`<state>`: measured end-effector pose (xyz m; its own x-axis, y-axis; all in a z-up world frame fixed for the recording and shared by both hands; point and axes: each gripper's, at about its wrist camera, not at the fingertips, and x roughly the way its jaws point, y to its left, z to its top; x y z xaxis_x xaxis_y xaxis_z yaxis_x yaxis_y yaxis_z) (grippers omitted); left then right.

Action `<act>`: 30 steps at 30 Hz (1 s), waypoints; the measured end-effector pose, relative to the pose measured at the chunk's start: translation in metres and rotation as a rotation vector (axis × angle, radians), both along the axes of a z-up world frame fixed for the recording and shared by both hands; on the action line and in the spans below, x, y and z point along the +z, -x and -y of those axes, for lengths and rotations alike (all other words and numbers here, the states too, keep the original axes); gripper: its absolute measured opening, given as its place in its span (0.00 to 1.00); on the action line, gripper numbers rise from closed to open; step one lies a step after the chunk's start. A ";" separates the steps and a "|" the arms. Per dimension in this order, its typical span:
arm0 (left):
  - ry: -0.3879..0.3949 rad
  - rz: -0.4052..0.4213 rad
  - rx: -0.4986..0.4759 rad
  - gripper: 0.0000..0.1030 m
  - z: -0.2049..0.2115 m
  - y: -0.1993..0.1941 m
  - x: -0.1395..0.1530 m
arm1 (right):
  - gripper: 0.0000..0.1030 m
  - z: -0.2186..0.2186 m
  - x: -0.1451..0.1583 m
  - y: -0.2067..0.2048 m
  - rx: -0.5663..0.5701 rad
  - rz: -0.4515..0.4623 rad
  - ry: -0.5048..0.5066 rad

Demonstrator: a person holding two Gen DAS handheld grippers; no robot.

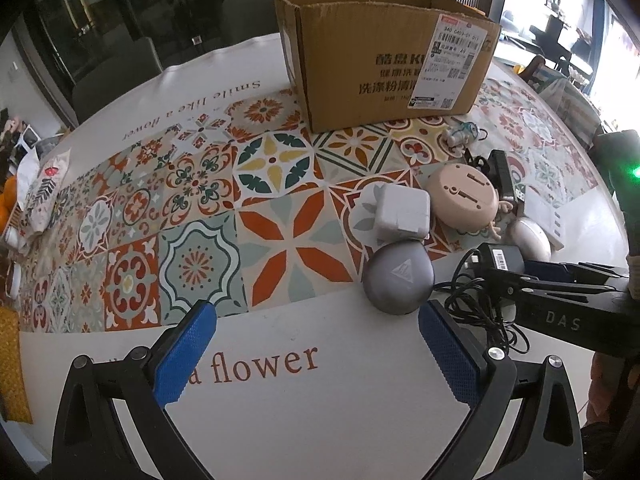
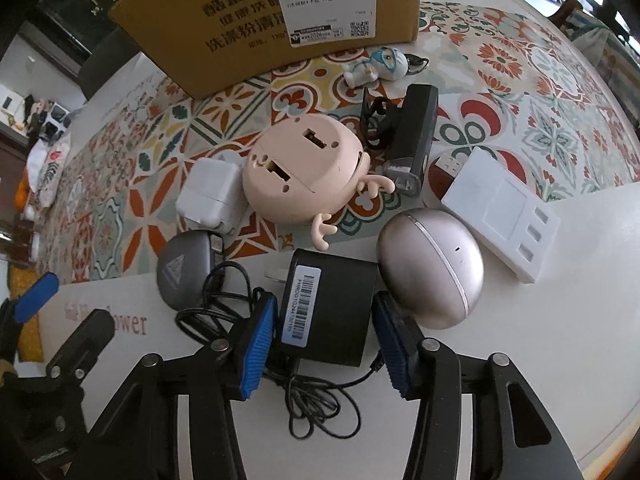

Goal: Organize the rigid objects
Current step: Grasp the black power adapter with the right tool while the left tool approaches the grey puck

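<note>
Nothing looks packed yet. The cardboard box [image 2: 256, 20] sits at the top of my right view, and all the hard things lie in a pile below it. My right gripper [image 2: 324, 344] is spread around the smooth black power adapter [image 2: 326, 308], not squeezing. Its thin cord [image 2: 316, 400] is tangled. My left gripper [image 1: 316, 352] is spread wide over bare table near the round grey puck [image 1: 398, 278].

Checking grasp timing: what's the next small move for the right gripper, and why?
Probably close the right gripper. Its blue pads already sit on either side of the black power adapter, with gaps still visible. The cardboard box stands open behind, and the left gripper is open over bare table.
</note>
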<state>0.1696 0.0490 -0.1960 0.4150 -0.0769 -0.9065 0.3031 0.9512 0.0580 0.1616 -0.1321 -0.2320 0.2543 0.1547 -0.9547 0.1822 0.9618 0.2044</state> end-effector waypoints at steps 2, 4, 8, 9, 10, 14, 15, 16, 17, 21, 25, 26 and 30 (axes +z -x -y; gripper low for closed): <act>-0.003 -0.005 0.003 1.00 -0.001 -0.001 -0.002 | 0.47 0.000 -0.001 -0.001 -0.002 0.005 0.005; -0.003 -0.008 0.005 1.00 -0.001 -0.001 -0.004 | 0.46 -0.001 -0.002 -0.002 -0.003 0.007 0.012; -0.005 -0.013 0.004 1.00 0.000 -0.001 -0.007 | 0.45 -0.001 -0.002 -0.002 -0.015 0.009 0.011; -0.004 -0.015 0.002 1.00 0.001 -0.001 -0.007 | 0.44 0.000 -0.001 -0.001 -0.019 0.010 0.005; -0.002 -0.017 0.001 1.00 0.001 -0.001 -0.008 | 0.43 0.001 -0.001 0.001 -0.020 0.010 0.001; 0.019 -0.030 0.011 1.00 -0.001 -0.003 -0.008 | 0.42 0.007 0.003 0.009 -0.031 -0.007 -0.045; 0.026 -0.036 0.012 1.00 -0.002 -0.003 -0.009 | 0.42 0.008 0.004 0.012 -0.034 -0.009 -0.057; 0.030 -0.041 0.012 1.00 -0.001 -0.004 -0.009 | 0.42 0.009 0.005 0.016 -0.039 -0.009 -0.068; 0.033 -0.044 0.011 1.00 -0.001 -0.004 -0.009 | 0.42 0.011 0.007 0.019 -0.045 -0.009 -0.074; 0.052 -0.051 -0.004 1.00 0.005 -0.006 -0.012 | 0.42 0.017 0.011 0.029 -0.059 -0.012 -0.093; 0.060 -0.070 -0.049 0.98 0.020 -0.009 -0.020 | 0.42 0.018 0.009 0.033 -0.062 -0.018 -0.094; 0.057 -0.075 -0.059 0.96 0.024 -0.010 -0.022 | 0.42 0.017 0.008 0.033 -0.061 -0.021 -0.091; 0.065 -0.112 -0.095 0.91 0.038 -0.015 -0.034 | 0.42 0.017 0.005 0.036 -0.057 -0.029 -0.082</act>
